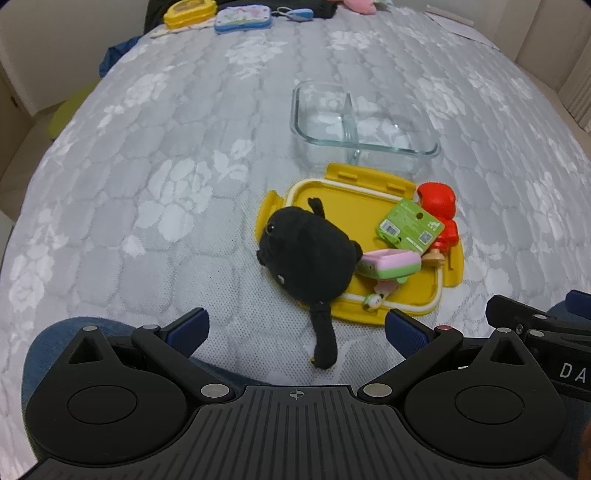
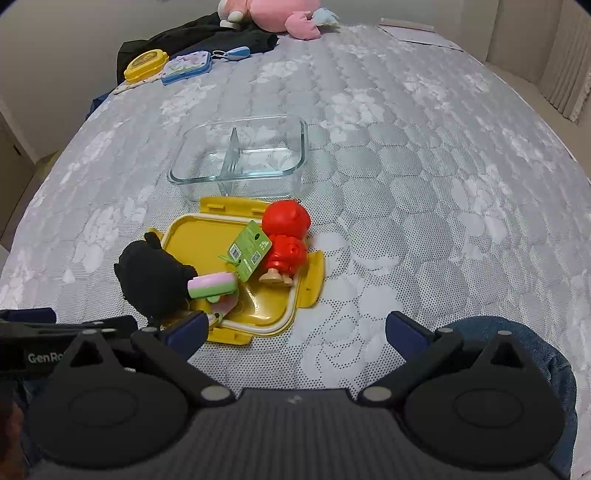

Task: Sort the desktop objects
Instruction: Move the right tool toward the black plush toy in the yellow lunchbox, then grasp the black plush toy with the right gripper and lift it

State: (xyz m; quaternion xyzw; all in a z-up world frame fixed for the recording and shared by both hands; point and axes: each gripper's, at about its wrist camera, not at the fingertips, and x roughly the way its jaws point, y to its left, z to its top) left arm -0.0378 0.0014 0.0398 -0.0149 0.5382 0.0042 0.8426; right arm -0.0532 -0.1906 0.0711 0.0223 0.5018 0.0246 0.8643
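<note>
A yellow lid point(image 1: 343, 206) point(image 2: 199, 232) lies upside down on the grey cloth. On it rest a black plush cat point(image 1: 306, 254) point(image 2: 151, 277), a pink-and-green block toy point(image 1: 388, 264) point(image 2: 212, 285) and a red figure point(image 1: 437, 206) point(image 2: 286, 236) with a green tag point(image 1: 408, 225) point(image 2: 251, 249). Behind it stands an empty clear glass container point(image 1: 364, 122) point(image 2: 243, 158) with a divider. My left gripper point(image 1: 295, 328) is open and empty, just short of the cat's tail. My right gripper point(image 2: 295, 328) is open and empty near the lid's front right corner.
At the far edge lie a yellow case point(image 1: 188, 11) point(image 2: 146, 64), a blue-rimmed tin point(image 1: 243, 18) point(image 2: 186, 66), a small blue item point(image 2: 234, 53), dark cloth point(image 2: 207, 37) and a pink plush point(image 2: 280, 14). Papers point(image 2: 410, 33) lie at the far right.
</note>
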